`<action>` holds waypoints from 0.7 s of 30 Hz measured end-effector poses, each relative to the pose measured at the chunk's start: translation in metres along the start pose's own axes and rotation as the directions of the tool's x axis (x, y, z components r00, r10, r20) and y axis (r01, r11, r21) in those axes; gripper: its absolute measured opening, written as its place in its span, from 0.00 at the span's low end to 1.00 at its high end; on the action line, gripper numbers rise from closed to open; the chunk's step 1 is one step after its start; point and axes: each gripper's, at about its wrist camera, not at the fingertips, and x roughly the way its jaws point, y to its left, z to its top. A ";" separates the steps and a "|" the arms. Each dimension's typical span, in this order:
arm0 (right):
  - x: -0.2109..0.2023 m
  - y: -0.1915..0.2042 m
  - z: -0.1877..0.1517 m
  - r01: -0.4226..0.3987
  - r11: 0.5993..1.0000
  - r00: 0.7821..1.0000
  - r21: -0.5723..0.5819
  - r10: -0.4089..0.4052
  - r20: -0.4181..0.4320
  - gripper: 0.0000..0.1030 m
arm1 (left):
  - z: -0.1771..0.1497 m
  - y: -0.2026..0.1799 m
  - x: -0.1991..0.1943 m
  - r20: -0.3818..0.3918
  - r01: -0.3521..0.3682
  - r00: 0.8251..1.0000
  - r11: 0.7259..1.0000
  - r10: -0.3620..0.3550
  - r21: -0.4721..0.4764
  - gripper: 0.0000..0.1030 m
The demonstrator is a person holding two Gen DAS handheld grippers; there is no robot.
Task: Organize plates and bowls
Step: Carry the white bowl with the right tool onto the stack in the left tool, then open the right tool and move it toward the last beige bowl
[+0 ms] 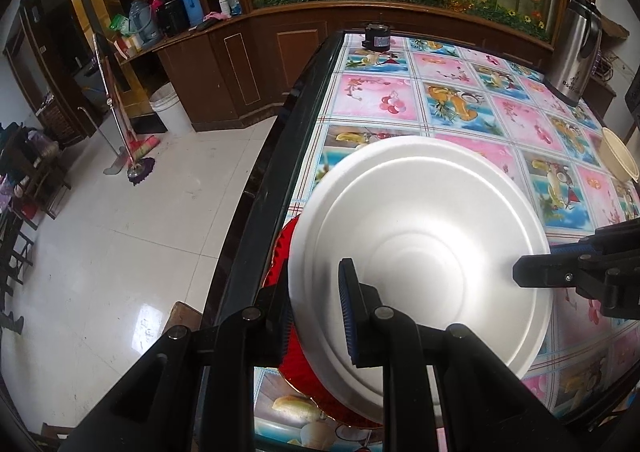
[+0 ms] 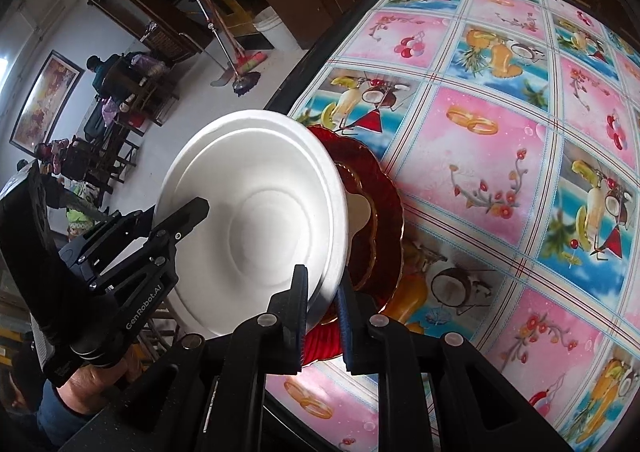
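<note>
Both grippers' fingers pinch the white foam bowl's (image 1: 420,252) ridged rim (above a scalloped red plate (image 2: 380,219))

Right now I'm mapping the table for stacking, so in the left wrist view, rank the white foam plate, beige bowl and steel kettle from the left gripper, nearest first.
1. White foam plate: its rim is clamped in the left gripper.
2. Beige bowl: right table edge, midway back.
3. Steel kettle: far right corner.

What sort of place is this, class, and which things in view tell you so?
Most likely a home dining room. A table under a fruit-print cloth carries plates and a steel kettle; a broom leans by a wooden cabinet that holds flasks, all on a tiled floor.
</note>
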 end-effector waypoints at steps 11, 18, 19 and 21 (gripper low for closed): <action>-0.006 -0.004 -0.002 -0.027 1.000 1.000 0.004 0.027 0.014 0.22 | 0.004 0.000 -0.011 0.035 -0.013 0.999 1.000 0.014 -0.010 0.43; -0.032 -0.023 -0.011 -0.050 0.997 0.996 0.055 0.046 0.072 0.22 | 0.015 -0.015 -0.032 0.093 -0.001 0.996 1.000 0.001 0.006 0.44; -0.037 -0.029 -0.013 -0.055 0.996 0.995 0.073 0.049 0.083 0.22 | 0.018 -0.023 -0.036 0.103 0.007 0.995 1.000 -0.009 0.021 0.47; -0.047 -0.047 -0.018 -0.060 0.991 0.993 0.118 0.048 0.106 0.22 | 0.023 -0.041 -0.043 0.125 0.031 0.991 0.998 -0.038 0.059 0.49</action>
